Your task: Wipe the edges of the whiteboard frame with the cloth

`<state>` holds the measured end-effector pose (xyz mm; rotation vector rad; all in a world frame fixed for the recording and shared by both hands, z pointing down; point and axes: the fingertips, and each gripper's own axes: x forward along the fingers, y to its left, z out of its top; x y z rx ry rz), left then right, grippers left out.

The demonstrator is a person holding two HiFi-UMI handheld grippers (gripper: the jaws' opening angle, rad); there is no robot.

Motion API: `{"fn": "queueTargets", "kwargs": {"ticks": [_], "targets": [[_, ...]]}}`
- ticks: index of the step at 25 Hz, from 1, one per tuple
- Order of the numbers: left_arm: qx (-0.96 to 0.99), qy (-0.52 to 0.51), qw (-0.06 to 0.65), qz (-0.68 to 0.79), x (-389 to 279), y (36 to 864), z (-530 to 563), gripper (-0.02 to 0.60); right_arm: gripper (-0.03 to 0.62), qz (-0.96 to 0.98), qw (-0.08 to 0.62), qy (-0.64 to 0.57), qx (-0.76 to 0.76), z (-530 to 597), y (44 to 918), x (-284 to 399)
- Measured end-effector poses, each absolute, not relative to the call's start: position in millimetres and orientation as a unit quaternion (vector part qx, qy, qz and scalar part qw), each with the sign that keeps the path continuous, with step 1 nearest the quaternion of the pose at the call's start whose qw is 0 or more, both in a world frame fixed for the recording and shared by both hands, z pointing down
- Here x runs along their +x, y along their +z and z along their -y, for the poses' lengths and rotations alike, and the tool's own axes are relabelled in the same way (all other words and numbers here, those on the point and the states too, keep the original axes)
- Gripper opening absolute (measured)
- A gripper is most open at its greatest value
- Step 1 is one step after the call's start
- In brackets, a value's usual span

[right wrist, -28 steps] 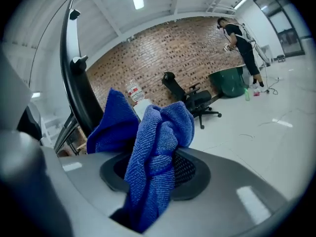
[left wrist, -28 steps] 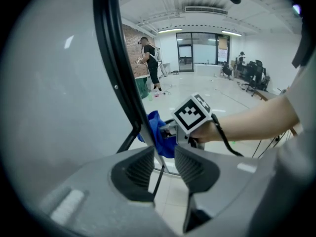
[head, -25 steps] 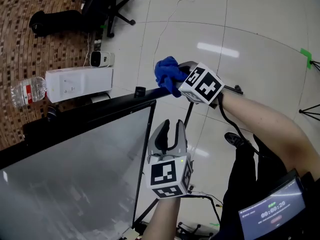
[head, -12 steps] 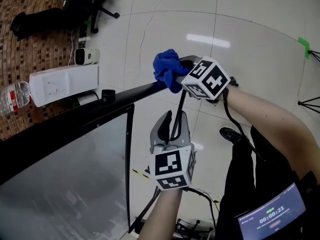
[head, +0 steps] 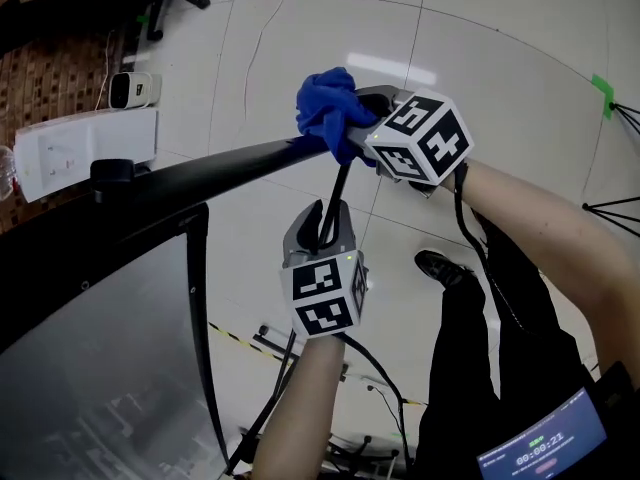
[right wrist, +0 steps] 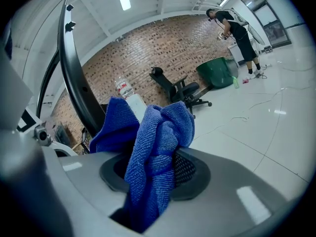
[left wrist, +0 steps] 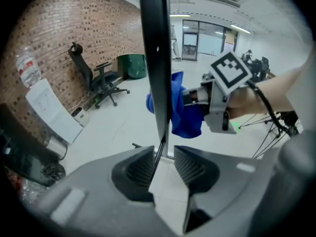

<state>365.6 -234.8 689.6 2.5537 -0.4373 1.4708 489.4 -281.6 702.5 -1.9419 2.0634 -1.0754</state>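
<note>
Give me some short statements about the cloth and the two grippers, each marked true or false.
1. The right gripper holds a blue cloth. True.
2. The cloth lies on the floor. False: it is up against the black frame.
3. A thin bar runs between the fingers of the left gripper. True.
4. The left gripper also holds cloth. False: it holds none.
</note>
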Motion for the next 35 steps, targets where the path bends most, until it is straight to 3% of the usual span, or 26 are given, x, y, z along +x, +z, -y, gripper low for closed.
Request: {"fn": "queueTargets", "kwargs": {"ticks": [26, 35], "targets": [[0.818, 0.557, 0.057, 0.129, 359, 830, 260, 0.112, 0.141, -0.678, -0.086, -0.315, -0.658, 252, 794, 488], [0.811, 0.552, 0.112, 0.155, 339, 833, 251, 0.093, 0.144, -0.649, -0.132, -0.362, -0.656, 217, 822, 469]]}}
